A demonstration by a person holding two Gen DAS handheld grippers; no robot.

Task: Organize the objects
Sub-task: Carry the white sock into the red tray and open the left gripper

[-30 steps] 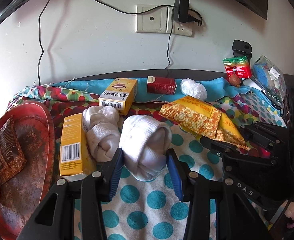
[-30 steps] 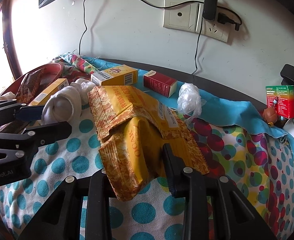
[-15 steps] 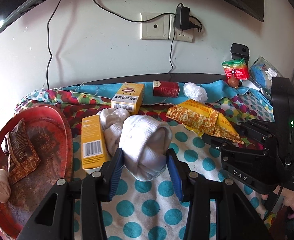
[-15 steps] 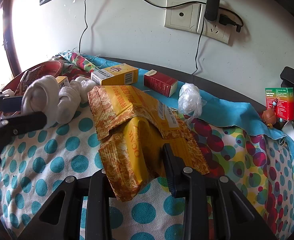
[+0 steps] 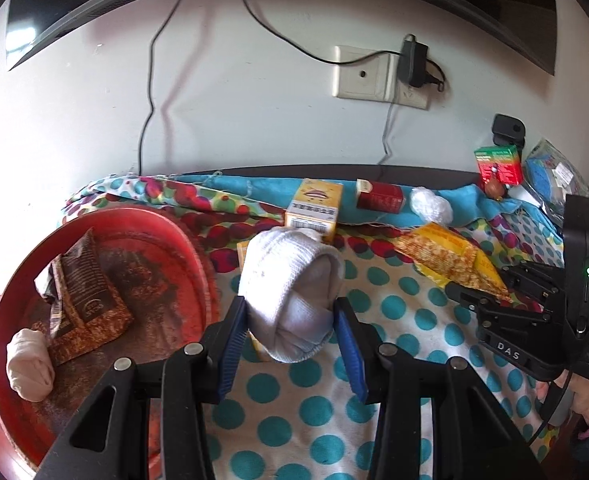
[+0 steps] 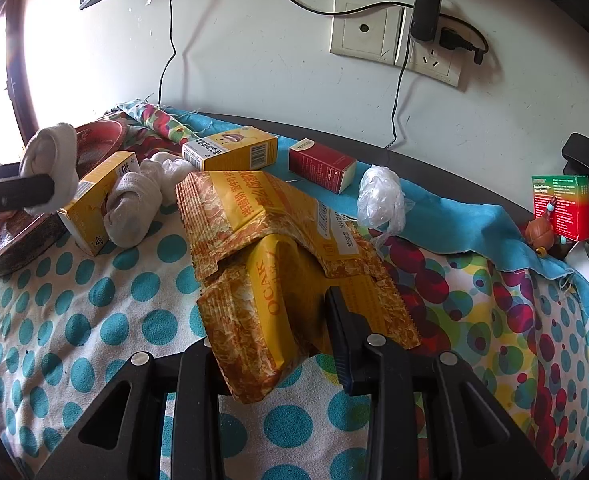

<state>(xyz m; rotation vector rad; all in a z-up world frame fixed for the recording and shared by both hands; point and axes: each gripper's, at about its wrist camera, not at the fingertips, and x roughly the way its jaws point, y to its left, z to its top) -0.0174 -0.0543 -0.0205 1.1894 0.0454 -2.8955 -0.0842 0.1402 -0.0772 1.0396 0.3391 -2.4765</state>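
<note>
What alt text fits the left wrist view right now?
The left gripper clamps a rolled white sock above a polka-dot cloth. To the left, a round red tray holds a brown foil packet and another rolled sock. At the right edge, the right gripper grips a yellow-orange snack bag.

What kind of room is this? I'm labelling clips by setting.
Probably a home room: a table under a polka-dot cloth against a wall with a socket, strewn with rolled socks and snack packets.
</note>
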